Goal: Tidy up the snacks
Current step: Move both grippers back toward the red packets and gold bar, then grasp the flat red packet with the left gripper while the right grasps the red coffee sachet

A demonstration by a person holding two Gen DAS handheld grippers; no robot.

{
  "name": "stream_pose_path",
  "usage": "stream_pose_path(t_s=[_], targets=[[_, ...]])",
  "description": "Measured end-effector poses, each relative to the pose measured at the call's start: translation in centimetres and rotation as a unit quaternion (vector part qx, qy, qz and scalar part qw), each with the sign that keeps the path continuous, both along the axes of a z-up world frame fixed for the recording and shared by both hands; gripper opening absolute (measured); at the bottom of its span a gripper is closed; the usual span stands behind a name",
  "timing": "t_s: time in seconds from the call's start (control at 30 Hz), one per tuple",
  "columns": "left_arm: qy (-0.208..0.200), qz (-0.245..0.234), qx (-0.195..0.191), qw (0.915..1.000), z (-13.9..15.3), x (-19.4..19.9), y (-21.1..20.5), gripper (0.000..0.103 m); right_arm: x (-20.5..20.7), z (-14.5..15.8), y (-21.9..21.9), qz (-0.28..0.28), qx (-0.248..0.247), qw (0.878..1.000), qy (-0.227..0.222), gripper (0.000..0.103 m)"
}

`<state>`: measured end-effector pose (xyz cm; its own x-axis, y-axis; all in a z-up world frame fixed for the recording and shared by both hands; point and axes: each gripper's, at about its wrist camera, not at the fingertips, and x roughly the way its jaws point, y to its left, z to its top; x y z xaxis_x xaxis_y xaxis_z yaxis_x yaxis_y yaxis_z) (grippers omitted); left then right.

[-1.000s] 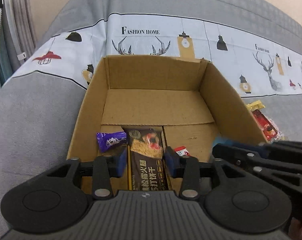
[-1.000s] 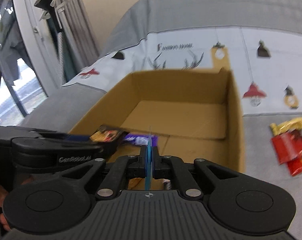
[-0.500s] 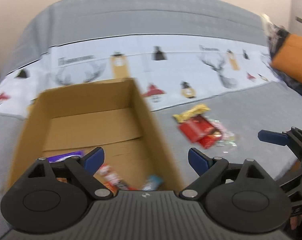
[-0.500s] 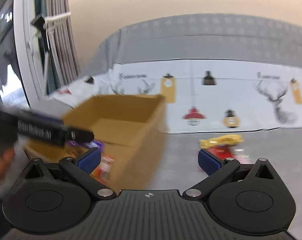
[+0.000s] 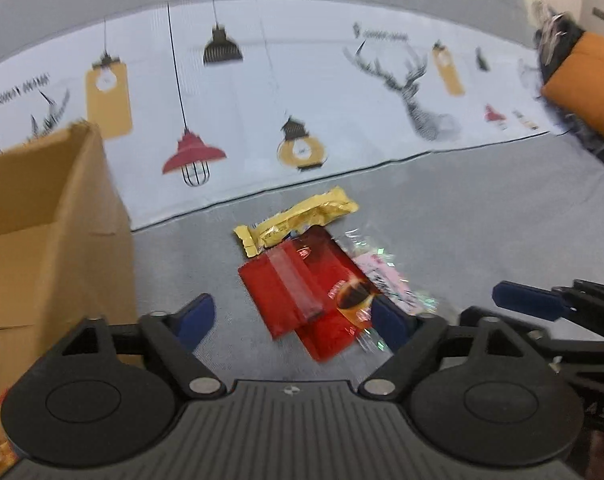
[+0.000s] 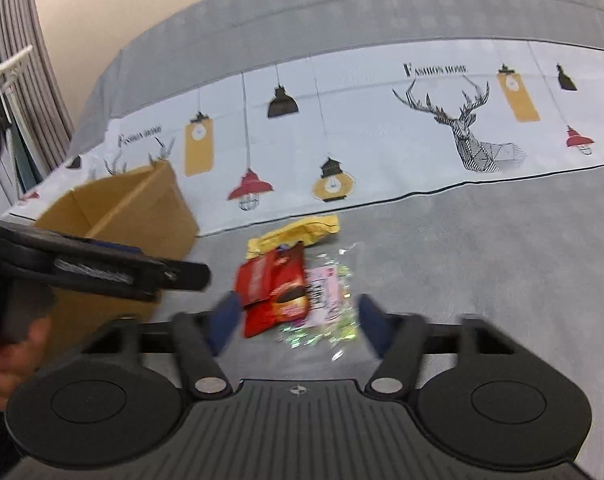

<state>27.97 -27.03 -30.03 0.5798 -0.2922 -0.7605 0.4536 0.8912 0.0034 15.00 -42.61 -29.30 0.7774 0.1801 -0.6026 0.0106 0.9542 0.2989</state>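
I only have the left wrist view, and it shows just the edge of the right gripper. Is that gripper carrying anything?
Observer: No. In the right wrist view the right gripper is empty, its jaws closing with nothing pressed between them.
Operator: What shows between its fingers?
Observer: The red packet and the pink iridescent packet, both lying on the grey cover.
Operator: Anything past the box that I miss?
Observer: A striped curtain hangs beyond the cardboard box.
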Motion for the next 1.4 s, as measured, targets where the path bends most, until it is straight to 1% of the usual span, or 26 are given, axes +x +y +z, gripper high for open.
stream_pose_path(t_s=[0.03, 0.07, 0.1, 0.17, 0.23, 0.27, 0.3, 0.33, 0.4, 0.47, 0.53, 0.6, 0.63, 0.77, 0.8, 0.83, 0.9, 0.93, 0.97, 1.0, 1.07, 1.13, 1.17, 1.23, 1.3, 1.4], targets=[[0.011, 0.002, -0.006, 0.9999, -0.8, 0.8, -0.1, 0.08, 0.6, -0.4, -0.3, 0.001, 0.003, 1.0, 0.006, 0.042], [0.018, 0.005, -0.015, 0.9997, -1.5, 1.6, -0.2, 0.076, 1.3, -0.9, -0.5, 0.003, 0.009, 1.0, 0.011, 0.038], [0.023, 0.012, -0.017, 0.9995, -2.2, 2.3, -0.3, 0.075, 1.8, -1.2, -0.7, 0.006, 0.014, 1.0, 0.013, 0.034], [0.035, 0.027, -0.015, 0.9989, -3.4, 3.5, -0.3, 0.075, 2.9, -1.6, -0.6, 0.016, 0.017, 1.0, 0.013, 0.033], [0.056, 0.049, -0.021, 0.997, -4.8, 4.6, -0.1, 0.075, 3.8, -2.0, -0.1, 0.03, 0.011, 0.999, 0.02, 0.026], [0.069, 0.057, -0.034, 0.9954, -5.4, 4.8, 0.3, 0.076, 4.3, -2.4, 0.2, 0.036, 0.009, 0.999, 0.026, 0.025], [0.073, 0.065, -0.056, 0.9936, -5.7, 5.2, 0.8, 0.076, 4.8, -2.7, 0.4, 0.038, 0.01, 0.999, 0.032, 0.025], [0.072, 0.07, -0.067, 0.9927, -5.7, 5.3, 1.1, 0.076, 5.2, -3.1, 0.7, 0.04, 0.012, 0.999, 0.035, 0.024], [0.071, 0.067, -0.069, 0.9928, -5.7, 5.7, 1.2, 0.071, 6.1, -3.7, 1.4, 0.046, 0.013, 0.998, 0.038, 0.024], [0.073, 0.069, -0.074, 0.9921, -5.7, 5.8, 1.5, 0.057, 6.7, -4.3, 2.2, 0.051, 0.007, 0.998, 0.041, 0.024], [0.08, 0.071, -0.082, 0.9909, -5.6, 6.0, 1.9, 0.051, 7.2, -4.9, 2.8, 0.051, -0.006, 0.998, 0.047, 0.024], [0.084, 0.07, -0.083, 0.9905, -5.6, 5.9, 2.1, 0.05, 7.6, -5.5, 3.2, 0.054, -0.015, 0.997, 0.055, 0.023], [0.084, 0.069, -0.082, 0.9907, -5.5, 5.8, 2.1, 0.049, 7.6, -5.7, 3.4, 0.051, -0.026, 0.997, 0.053, 0.02], [0.092, 0.074, -0.089, 0.9891, -5.3, 5.3, 2.3, 0.047, 7.5, -5.6, 3.2, 0.037, -0.028, 0.998, 0.044, 0.019], [0.094, 0.078, -0.093, 0.9881, -5.3, 5.1, 2.6, 0.046, 7.4, -5.6, 3.1, 0.035, -0.023, 0.998, 0.043, 0.02], [0.097, 0.083, -0.094, 0.9874, -5.3, 4.8, 2.8, 0.045, 7.4, -5.7, 2.9, 0.034, -0.016, 0.998, 0.045, 0.023], [0.098, 0.08, -0.09, 0.9878, -5.1, 3.8, 3.0, 0.042, 7.3, -5.9, 3.0, 0.041, -0.011, 0.998, 0.045, 0.025], [0.097, 0.076, -0.088, 0.9884, -5.0, 3.1, 3.1, 0.034, 7.3, -5.9, 3.2, 0.044, -0.021, 0.998, 0.043, 0.025], [0.099, 0.073, -0.088, 0.9884, -5.0, 2.6, 3.2, 0.019, 7.3, -5.9, 3.3, 0.045, -0.031, 0.998, 0.04, 0.025], [0.102, 0.069, -0.086, 0.9886, -5.1, 2.1, 3.3, 0.018, 7.4, -5.8, 3.5, 0.047, -0.036, 0.998, 0.038, 0.026], [0.094, 0.062, -0.078, 0.9905, -5.1, 1.2, 3.2, 0.018, 7.5, -5.6, 3.5, 0.05, -0.046, 0.997, 0.027, 0.032], [0.086, 0.058, -0.074, 0.9918, -5.2, 1.0, 3.1, 0.018, 7.5, -5.4, 3.7, 0.057, -0.056, 0.997, 0.012, 0.054], [0.085, 0.058, -0.073, 0.992, -5.2, 1.1, 3.1, 0.018, 7.7, -5.6, 3.9, 0.066, -0.068, 0.995, 0.011, 0.059], [0.078, 0.057, -0.073, 0.9926, -5.2, 1.4, 3.0, 0.018, 8.1, -6.0, 4.2, 0.073, -0.092, 0.993, 0.011, 0.06], [0.068, 0.056, -0.071, 0.9936, -5.4, 1.5, 2.9, 0.017, 8.7, -6.7, 4.0, 0.083, -0.089, 0.992, 0.019, 0.06], [0.051, 0.049, -0.067, 0.9953, -5.5, 1.3, 2.8, 0.014, 9.0, -6.8, 4.1, 0.101, -0.098, 0.99, 0.01, 0.06]])
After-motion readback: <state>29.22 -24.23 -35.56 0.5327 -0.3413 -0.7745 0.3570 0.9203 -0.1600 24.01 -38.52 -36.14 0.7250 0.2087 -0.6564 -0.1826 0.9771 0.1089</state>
